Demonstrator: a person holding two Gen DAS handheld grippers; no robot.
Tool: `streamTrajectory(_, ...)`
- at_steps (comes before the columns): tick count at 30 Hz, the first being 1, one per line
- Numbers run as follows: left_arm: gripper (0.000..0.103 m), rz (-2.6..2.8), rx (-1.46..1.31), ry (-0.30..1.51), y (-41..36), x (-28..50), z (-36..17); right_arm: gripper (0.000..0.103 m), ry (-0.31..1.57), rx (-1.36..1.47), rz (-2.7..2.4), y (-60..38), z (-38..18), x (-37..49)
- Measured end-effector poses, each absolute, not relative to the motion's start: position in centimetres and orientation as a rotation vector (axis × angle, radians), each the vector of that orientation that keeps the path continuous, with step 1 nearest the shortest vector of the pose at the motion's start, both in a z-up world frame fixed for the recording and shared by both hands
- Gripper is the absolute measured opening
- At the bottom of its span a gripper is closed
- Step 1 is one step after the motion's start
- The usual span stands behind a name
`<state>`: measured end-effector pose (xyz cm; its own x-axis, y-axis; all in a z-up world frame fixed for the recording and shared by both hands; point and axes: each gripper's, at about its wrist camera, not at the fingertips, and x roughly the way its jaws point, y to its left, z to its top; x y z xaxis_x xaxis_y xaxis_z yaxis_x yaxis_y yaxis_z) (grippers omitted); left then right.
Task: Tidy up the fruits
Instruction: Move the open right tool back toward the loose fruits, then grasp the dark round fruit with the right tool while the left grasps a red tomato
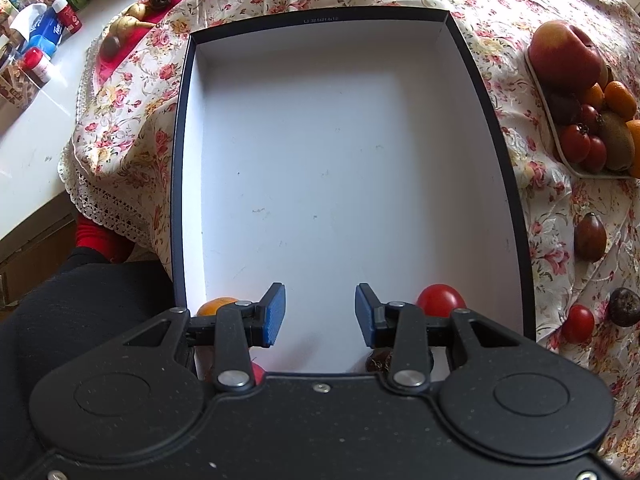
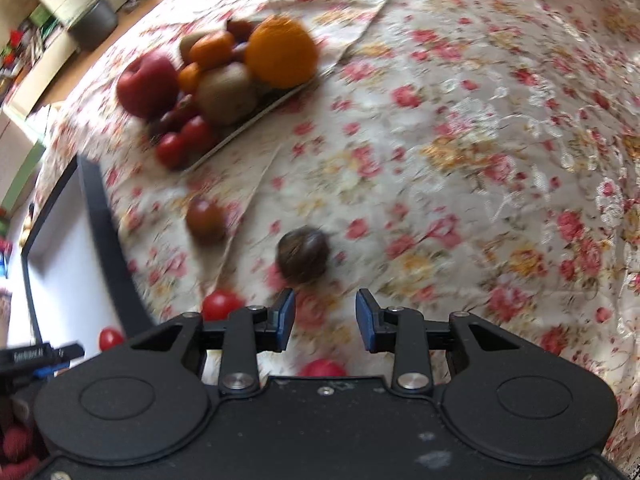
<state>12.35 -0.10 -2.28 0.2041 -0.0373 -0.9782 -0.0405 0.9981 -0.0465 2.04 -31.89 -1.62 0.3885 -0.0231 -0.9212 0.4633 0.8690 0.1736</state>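
Note:
My left gripper [image 1: 320,314] is open and empty above the near end of a dark-rimmed white box [image 1: 320,152]. In the box near me lie an orange fruit [image 1: 216,306], a red tomato [image 1: 440,300] and a dark fruit [image 1: 378,360], partly hidden by the fingers. My right gripper [image 2: 325,316] is open and empty over the floral cloth, just short of a dark round fruit [image 2: 303,255]. A brown fruit [image 2: 206,218] and red tomatoes [image 2: 221,304] lie loose nearby. A tray [image 2: 256,118] holds an apple [image 2: 147,82], an orange [image 2: 282,52], kiwis and tomatoes.
The tray of fruit [image 1: 560,152] stands right of the box, with loose fruit [image 1: 590,236] on the cloth near it. A red mat with pears [image 1: 128,26] and bottles [image 1: 66,14] sit far left on a white counter. The right wrist view is blurred.

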Motion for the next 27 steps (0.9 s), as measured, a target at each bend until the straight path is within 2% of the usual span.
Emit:
streamTrajectory(12,0.046,-0.066,-0.047,1.319,-1.4,11.9,-1.5,0.035,1.055,0.540,-0.288,-36.4,-0.7,2.7)
streamTrajectory(27,0.046,-0.175,-0.016,1.227,-3.0,10.9,0.0,0.036,1.106,0.462,-0.222,-31.7,-3.5,5.2)
